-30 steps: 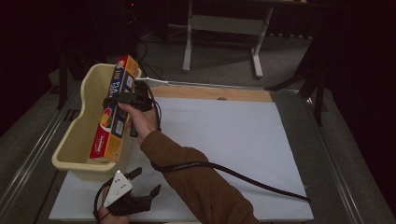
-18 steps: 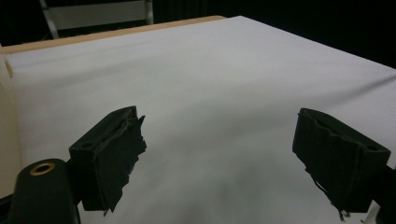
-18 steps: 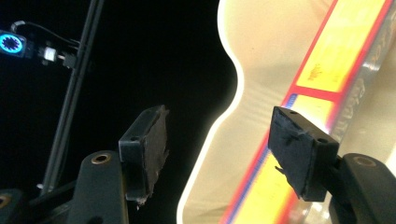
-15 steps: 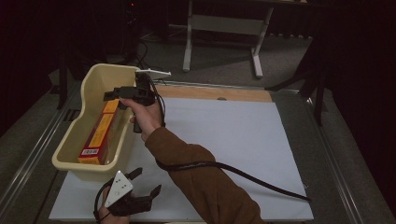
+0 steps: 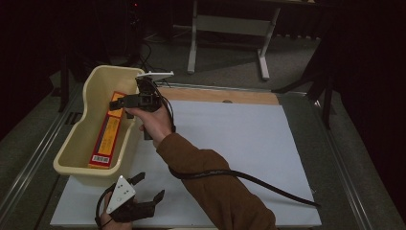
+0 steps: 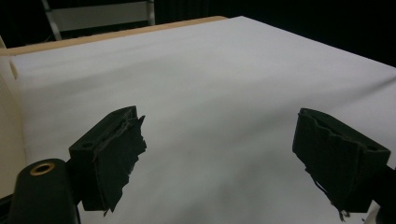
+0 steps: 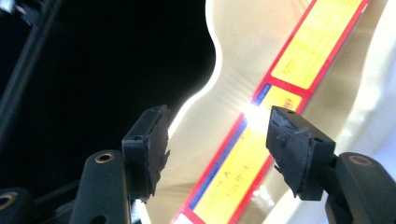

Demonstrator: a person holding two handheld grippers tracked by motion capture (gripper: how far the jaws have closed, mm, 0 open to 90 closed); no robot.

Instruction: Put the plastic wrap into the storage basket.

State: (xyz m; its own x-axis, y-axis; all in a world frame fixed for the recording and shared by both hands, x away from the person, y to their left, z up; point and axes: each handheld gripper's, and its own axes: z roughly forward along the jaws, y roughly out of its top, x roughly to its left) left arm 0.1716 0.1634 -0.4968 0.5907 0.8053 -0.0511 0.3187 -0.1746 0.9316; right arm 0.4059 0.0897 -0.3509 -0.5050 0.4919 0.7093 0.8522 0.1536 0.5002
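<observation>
While right gripper [image 5: 122, 102] is being held above cream tub [image 5: 72, 148], its jaws, just closing, are seen parted with nothing gripped. Red-and-yellow box [image 5: 107, 132] is lying flat inside tub, shown close in right gripper view [image 7: 261, 140]; print unreadable, barcode seen from high view. Left gripper [image 5: 143, 189] is being kept wide open, empty, over white sheet [image 6: 224, 79].

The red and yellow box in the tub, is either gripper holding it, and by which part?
No. The box lies loose in the tub. The right gripper hangs above it, nothing between its jaws; the left gripper is open over the table.
</observation>
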